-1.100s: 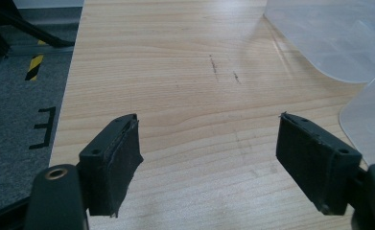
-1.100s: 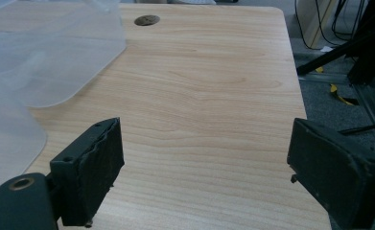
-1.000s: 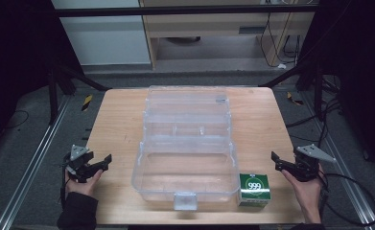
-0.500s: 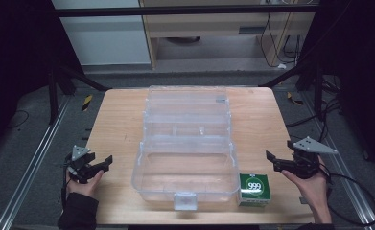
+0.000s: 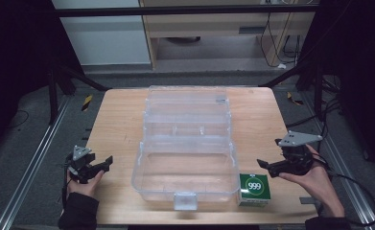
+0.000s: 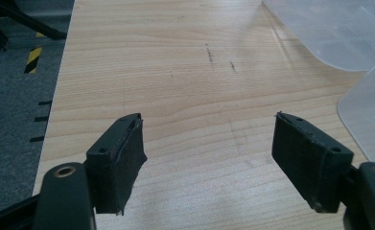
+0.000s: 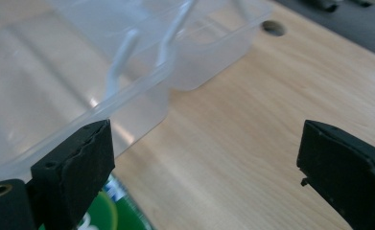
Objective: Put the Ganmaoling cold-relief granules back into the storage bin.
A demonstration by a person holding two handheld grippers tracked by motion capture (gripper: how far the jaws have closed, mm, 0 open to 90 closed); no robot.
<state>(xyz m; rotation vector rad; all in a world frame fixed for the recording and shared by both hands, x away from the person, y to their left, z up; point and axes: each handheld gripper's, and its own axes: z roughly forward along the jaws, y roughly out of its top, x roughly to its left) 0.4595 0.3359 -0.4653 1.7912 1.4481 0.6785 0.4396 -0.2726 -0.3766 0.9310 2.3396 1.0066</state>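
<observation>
A clear plastic tiered storage box (image 5: 187, 143) stands open in the middle of the wooden table (image 5: 113, 120), and its wall (image 7: 79, 72) shows close up in the right gripper view. A small green box marked 999 (image 5: 254, 188) sits at the clear box's front right corner; a bit of green (image 7: 99, 215) peeks past the right gripper's jaw. My right gripper (image 5: 265, 166) is open, just right of the green box and above the table. My left gripper (image 5: 106, 164) is open at the table's left front, over bare wood (image 6: 204, 139), with nothing between its jaws.
The clear box's front latch (image 5: 184, 200) faces the table's near edge. The table's left edge (image 6: 55, 96) drops to grey floor with a yellow-black marker (image 5: 87, 102). A hole (image 7: 273, 28) lies in the tabletop beyond the box. Shelving (image 5: 214, 28) stands behind the table.
My right gripper has risen and moved left toward the green box. The left gripper has stayed nearly still.
</observation>
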